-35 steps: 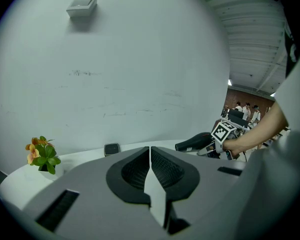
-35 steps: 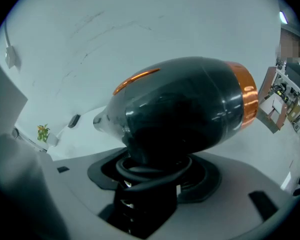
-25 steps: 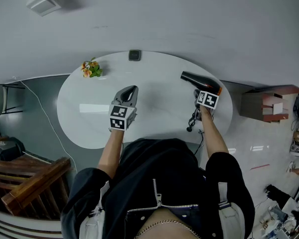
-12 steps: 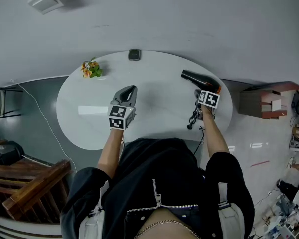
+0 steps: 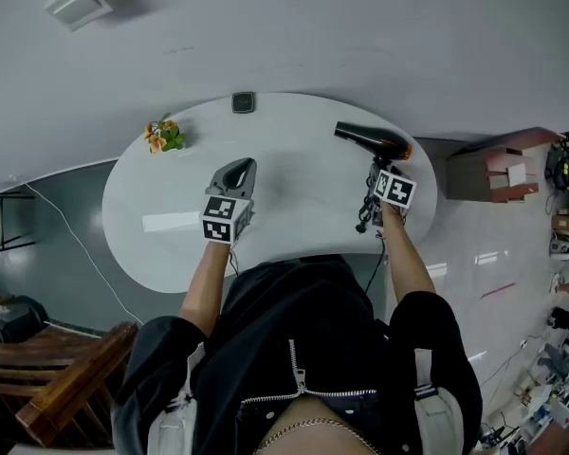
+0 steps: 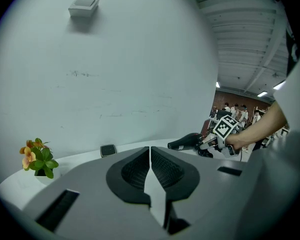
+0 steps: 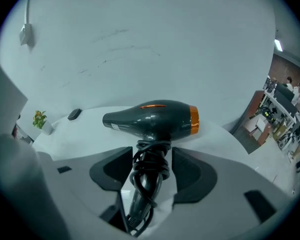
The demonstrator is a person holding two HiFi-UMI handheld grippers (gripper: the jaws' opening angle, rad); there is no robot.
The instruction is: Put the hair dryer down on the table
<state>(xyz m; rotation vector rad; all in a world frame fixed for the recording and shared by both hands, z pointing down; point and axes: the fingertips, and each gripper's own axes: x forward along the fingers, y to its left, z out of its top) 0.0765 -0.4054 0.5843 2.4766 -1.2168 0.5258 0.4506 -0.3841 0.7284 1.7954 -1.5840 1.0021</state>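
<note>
**A:** What's between your jaws?

**B:** My right tool (image 7: 150, 166) is closing around the hair dryer (image 7: 155, 119). Its cord-wrapped handle (image 7: 142, 186) stands between my pads, with a gap on one side.

**A:** And the body?

**B:** Dark grey with an orange rear ring, nozzle toward the potted flowers (image 7: 40, 120) across the white counter (image 7: 85, 134).

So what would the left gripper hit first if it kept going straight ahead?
Ahead of the left gripper the tabletop looks free, so probably the wall behind it. A small dark square lies just left of that line; depth is unclear.
</note>
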